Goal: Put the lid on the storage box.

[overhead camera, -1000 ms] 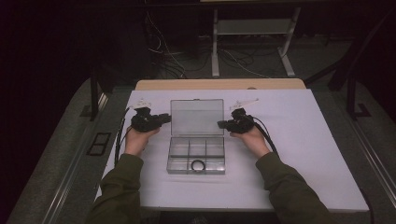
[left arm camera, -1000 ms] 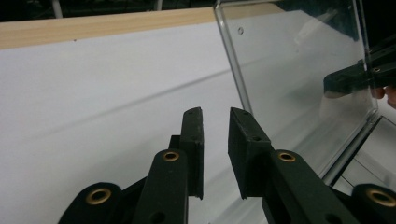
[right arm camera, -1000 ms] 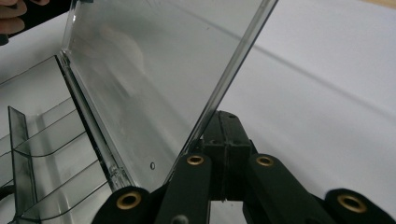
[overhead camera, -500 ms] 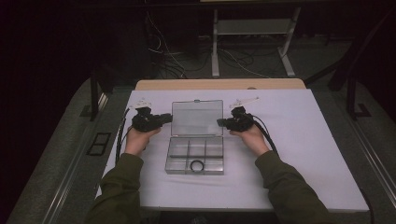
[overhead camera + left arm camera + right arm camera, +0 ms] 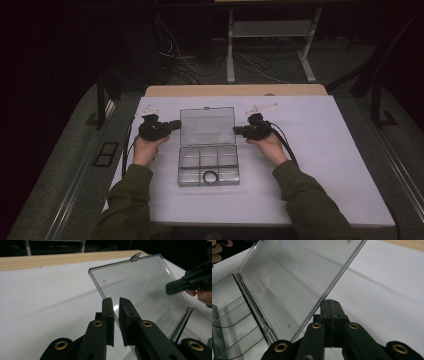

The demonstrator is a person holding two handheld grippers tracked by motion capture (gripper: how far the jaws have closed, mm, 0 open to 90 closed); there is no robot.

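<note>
A clear plastic compartment box (image 5: 208, 165) is seen lying open in the middle of the white worktop (image 5: 325, 165), its transparent lid (image 5: 207, 126) raised at the far side and a black ring (image 5: 210, 176) held in a near compartment. The left claw (image 5: 176, 123) is placed at the lid's left edge; its jaws have just been closing and are narrowed to a slim gap, with the lid's edge (image 5: 105, 293) seen between them. The right claw (image 5: 236, 130) is pressed fully together just beside the lid's right edge (image 5: 337, 280), nothing being gripped.
</note>
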